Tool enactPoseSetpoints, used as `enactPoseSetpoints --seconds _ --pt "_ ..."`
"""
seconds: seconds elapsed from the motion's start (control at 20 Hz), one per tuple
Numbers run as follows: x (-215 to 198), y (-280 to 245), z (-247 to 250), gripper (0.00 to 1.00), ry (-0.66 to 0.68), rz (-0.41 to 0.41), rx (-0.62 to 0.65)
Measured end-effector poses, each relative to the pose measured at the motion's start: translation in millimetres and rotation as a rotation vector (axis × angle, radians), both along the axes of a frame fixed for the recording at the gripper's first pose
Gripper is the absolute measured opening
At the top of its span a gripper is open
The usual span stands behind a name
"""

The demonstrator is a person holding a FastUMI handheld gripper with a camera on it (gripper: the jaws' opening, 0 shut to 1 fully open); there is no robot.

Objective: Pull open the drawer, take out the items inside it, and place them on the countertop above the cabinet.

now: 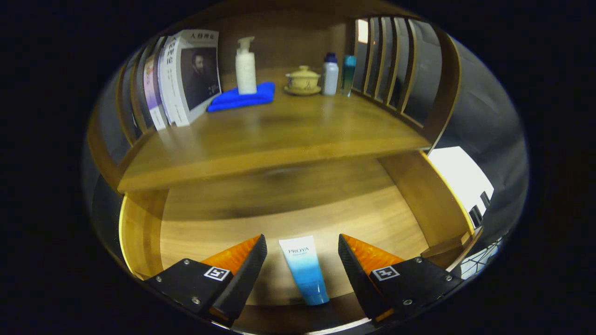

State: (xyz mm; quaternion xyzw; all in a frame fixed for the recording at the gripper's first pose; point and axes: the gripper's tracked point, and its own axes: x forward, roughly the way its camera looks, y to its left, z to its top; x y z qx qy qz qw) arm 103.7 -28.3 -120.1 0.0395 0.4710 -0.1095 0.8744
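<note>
The wooden drawer (139, 228) stands pulled open below the countertop (279, 135). A white-to-blue cosmetic tube (305, 270) lies flat on the drawer's floor, its cap end toward me. My gripper (302, 244) hovers over the drawer's near part, open, with the tube lying between the two fingers and neither finger touching it. The fingers (247, 265) stand wide apart on either side of the tube.
On the countertop stand several books (184, 77) at the left, a white pump bottle (245, 67) on a folded blue cloth (242, 97), a lidded tea bowl (302, 80), a white bottle (330, 74) and a teal bottle (348, 74). Slatted wooden sides (396, 65) flank the countertop.
</note>
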Motion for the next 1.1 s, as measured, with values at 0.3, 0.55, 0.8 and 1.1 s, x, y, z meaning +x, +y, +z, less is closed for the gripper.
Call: enactPoseSetpoints --seconds 0.3,0.55,0.8,1.1 --pt "-22.5 1.0 -34.1 0.95 0.199 -0.058 0.058" --pt "-34.0 0.4 -48.2 0.95 0.298 -0.090 0.093" --pt "-37.5 4.3 -50.9 0.94 0.332 -0.104 0.129" --pt "-37.0 3.7 -52.3 0.93 0.328 -0.104 0.134"
